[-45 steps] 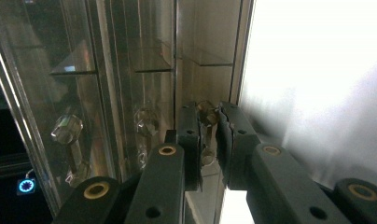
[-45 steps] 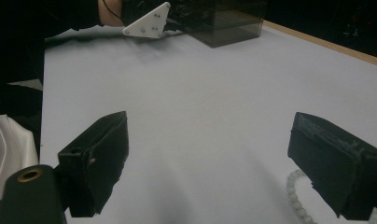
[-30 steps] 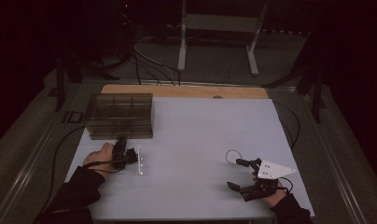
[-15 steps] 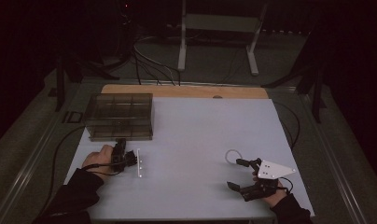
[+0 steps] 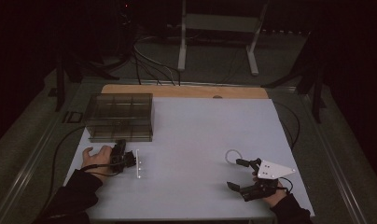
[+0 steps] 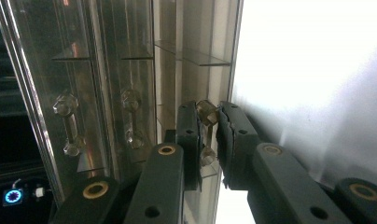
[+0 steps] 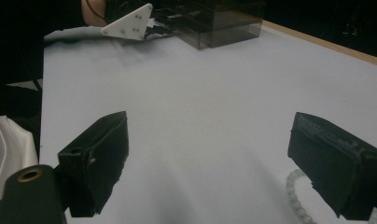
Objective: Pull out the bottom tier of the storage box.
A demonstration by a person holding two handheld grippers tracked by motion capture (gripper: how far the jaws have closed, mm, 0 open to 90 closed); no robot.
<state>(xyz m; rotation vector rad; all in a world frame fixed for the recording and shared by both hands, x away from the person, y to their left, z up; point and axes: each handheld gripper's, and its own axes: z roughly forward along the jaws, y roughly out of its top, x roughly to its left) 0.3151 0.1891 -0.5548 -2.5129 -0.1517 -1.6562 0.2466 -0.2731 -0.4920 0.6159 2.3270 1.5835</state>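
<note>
Clear acrylic drawer box sits at the tabletop's far left, its handle pinched by the left gripper, so pull straight and level, while the right gripper waits open beside the bead bracelet.

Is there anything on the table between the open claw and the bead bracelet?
Nothing visible. The bracelet lies on bare table just beside the open right gripper, by its far jaw.
</note>
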